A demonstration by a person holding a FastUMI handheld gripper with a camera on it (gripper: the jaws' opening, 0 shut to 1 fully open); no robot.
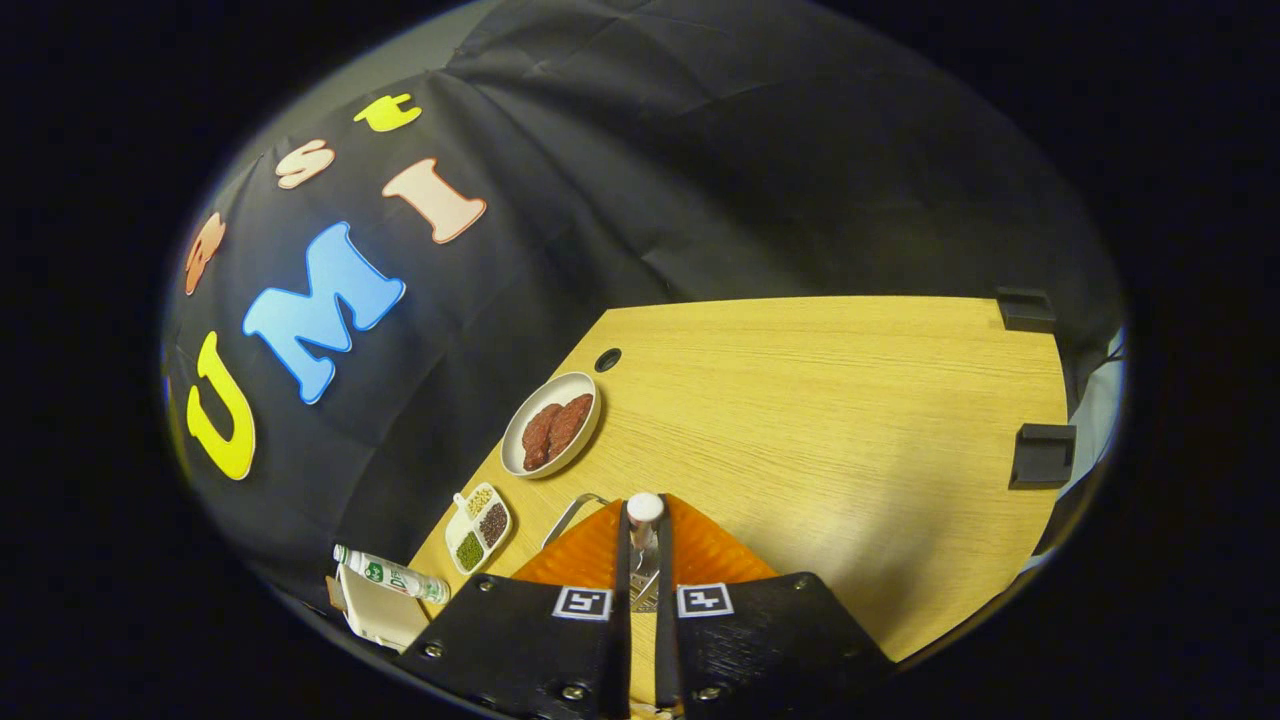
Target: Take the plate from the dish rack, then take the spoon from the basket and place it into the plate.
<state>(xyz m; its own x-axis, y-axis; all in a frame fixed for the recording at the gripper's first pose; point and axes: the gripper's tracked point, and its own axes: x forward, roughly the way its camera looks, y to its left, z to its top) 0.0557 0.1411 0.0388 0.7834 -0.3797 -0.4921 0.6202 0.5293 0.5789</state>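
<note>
My claw (643, 545) sits at the bottom centre of the frame, its 2 fingers (622, 560) drawn nearly together and pinching the spoon (644, 520) between them. The spoon stands upright in my grip, its rounded pale end poking up just past the fingertips, with a metal part showing lower down in the narrow gap. Directly behind the fingers lies the orange plate (715, 550), flat on the wooden desk (830, 420), so the spoon hangs over it. A thin metal wire piece (570, 515) peeks out at the plate's left edge; I cannot tell what it belongs to.

At the lower left, near the desk's corner, I see a small white divided tray (478, 530) with 3 kinds of grains, a bottle lying on its side (390, 575) and a pale box (375, 610) under it. Further up, left of centre, rests an oval white dish (551, 423) with 2 reddish-brown pieces. Beyond it is a round hole (607, 359) in the desk. At the right edge, 2 dark clamps (1040, 455) grip the desk.
</note>
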